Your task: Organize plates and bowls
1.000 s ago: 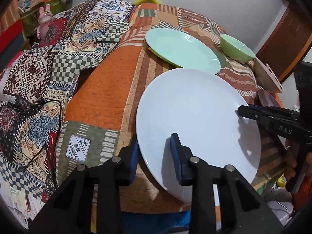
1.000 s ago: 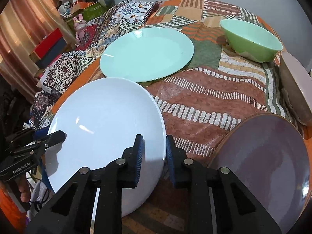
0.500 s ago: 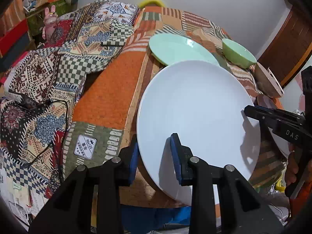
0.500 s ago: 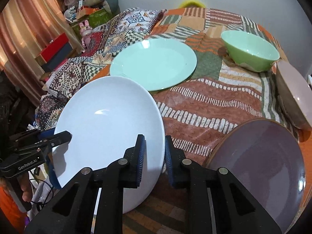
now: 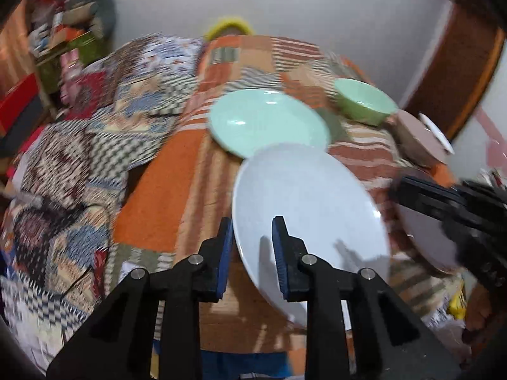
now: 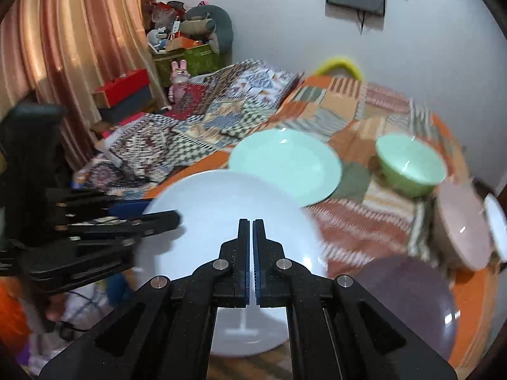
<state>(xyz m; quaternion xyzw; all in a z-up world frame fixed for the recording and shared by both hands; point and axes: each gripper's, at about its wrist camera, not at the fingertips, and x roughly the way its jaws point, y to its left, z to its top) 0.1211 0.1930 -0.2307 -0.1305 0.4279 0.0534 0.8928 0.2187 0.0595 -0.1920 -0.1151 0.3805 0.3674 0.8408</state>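
White plate (image 5: pixel 304 202) airborne, could slip or clip the mint plate (image 5: pixel 269 120).
Left hand-held gripper (image 5: pixel 252 250) pinches its rim; right hand-held gripper (image 6: pixel 252 247) nearly closed, apparently empty; one-sided hold, tilted just short of mint plate.

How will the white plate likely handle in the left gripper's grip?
The white plate looks rigid: gripped at one rim by the left gripper, it shows no sag. Its glossy glaze probably makes it slippery between the pads. Most of it overhangs the grip, tilted, so it may pivot; likely ceramic, breakable.

L gripper (image 5: pixel 252 247) jaws straddle tilted white plate (image 5: pixel 312 212) rim, w/ mint plate (image 5: pixel 269 120) beyond.
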